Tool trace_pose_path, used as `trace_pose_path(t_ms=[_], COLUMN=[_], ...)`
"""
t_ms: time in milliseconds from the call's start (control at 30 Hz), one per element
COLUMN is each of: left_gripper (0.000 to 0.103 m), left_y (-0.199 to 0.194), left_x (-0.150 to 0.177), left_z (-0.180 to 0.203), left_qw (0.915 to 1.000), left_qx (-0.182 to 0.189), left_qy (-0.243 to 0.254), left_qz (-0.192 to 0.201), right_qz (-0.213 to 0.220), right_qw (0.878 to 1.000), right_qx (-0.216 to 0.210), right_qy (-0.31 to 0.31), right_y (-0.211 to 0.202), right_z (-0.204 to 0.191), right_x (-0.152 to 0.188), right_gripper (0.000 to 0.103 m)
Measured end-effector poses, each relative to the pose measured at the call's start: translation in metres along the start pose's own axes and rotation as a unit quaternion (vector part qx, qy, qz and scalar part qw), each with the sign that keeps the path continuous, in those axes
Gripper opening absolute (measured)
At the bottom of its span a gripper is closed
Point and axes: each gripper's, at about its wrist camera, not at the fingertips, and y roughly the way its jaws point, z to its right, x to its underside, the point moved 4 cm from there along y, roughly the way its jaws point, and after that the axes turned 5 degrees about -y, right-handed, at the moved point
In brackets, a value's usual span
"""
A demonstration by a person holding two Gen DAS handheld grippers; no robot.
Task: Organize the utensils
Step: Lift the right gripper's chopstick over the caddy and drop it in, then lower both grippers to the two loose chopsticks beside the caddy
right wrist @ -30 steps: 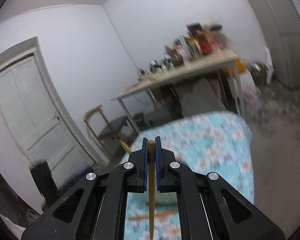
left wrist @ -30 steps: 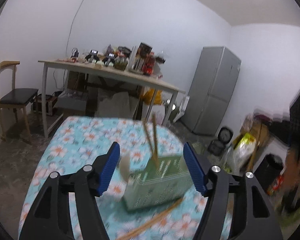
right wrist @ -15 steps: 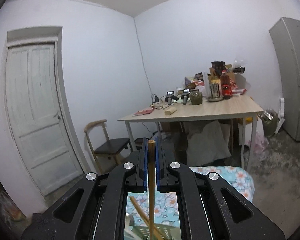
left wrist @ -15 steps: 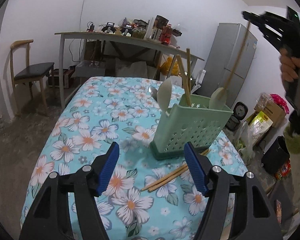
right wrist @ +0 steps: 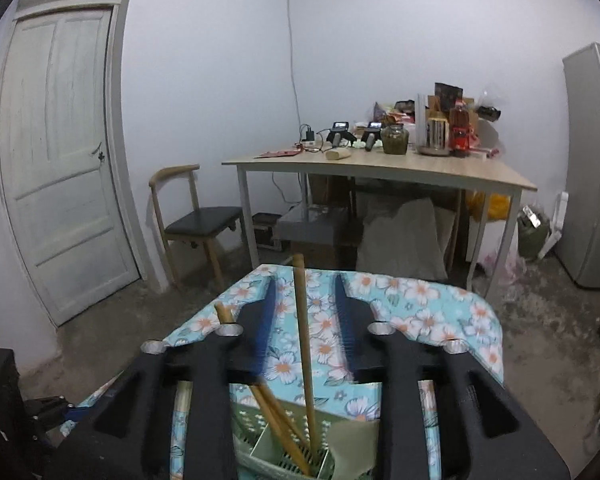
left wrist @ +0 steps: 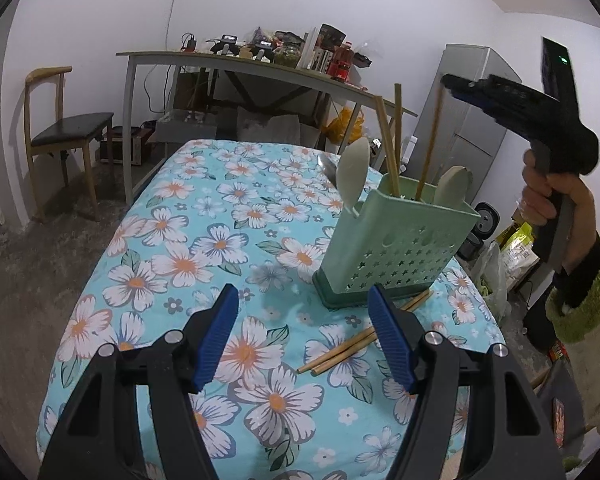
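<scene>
- The right gripper (right wrist: 305,312) is hanging over the green holder (left wrist: 396,240), and its jaws have just been opening; they are now standing apart.
- One chopstick (right wrist: 305,344) is standing between the two blue pads (right wrist: 269,320), but neither pad is pressing on it, so it is released. Its lower end is already inside the holder.
- In the right wrist view the gripper's black body is covering most of the holder, so its compartments are hard to tell apart there.
- The left gripper (left wrist: 304,336) is staying low over the flowered tablecloth (left wrist: 172,248) with its jaws wide apart and nothing between them.
- Just past its right pad, two chopsticks (left wrist: 340,350) are lying flat on the cloth; their far ends are hidden behind the holder's base.
- The holder is standing upright near the cloth's right edge, with chopsticks and pale spoons (left wrist: 352,172) sticking out.
- A grey spoon (left wrist: 327,168) behind it is mostly hidden.
- A hand (left wrist: 556,200) with a green fuzzy cuff is gripping the right gripper's handle.
</scene>
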Motion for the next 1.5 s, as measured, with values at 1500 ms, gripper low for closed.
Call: trace_pose_path(t_ms=[1500], left_gripper=[0.027], left_y=[0.110], left_x=[0.071], left_z=[0.057], left_qw=[0.9448], left_qx=[0.180], left_qy=[0.005], left_qz=[-0.274], right_qz=[-0.229], right_qw=[0.911], right_qx=[-0.032], right_qy=[0.342], right_y=[-0.050], right_z=[0.022], right_x=[0.217], right_gripper=[0.036])
